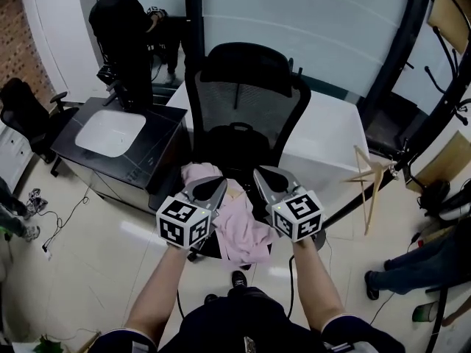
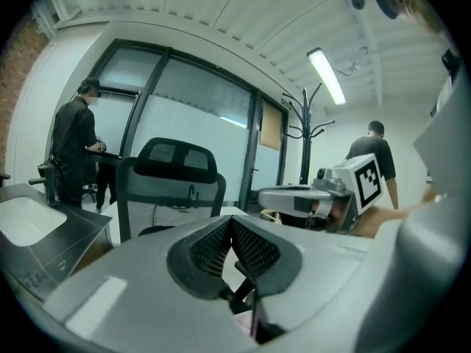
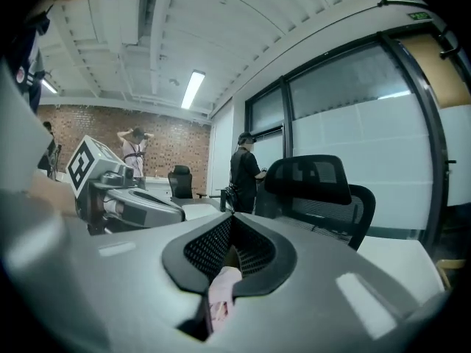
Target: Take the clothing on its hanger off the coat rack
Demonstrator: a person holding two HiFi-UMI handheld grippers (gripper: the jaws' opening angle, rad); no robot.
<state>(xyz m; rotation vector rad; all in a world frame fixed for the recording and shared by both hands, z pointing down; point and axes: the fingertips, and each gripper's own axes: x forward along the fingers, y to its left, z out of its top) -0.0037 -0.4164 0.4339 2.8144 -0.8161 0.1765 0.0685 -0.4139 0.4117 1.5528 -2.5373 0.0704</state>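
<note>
clothing (image 1: 246,234) pink, soft, crumpled

Black mesh chair (image 1: 246,98), white table (image 1: 331,134), frosted glass wall (image 1: 294,20), pale floor (image 1: 96,271)

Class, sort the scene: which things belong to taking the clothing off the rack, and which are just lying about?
Job: pink garment, left gripper, right gripper, coat rack.
Lying about: office chair, white table, black cabinet.

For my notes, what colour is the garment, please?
Garment is pale pink; clearest in head view.
</note>
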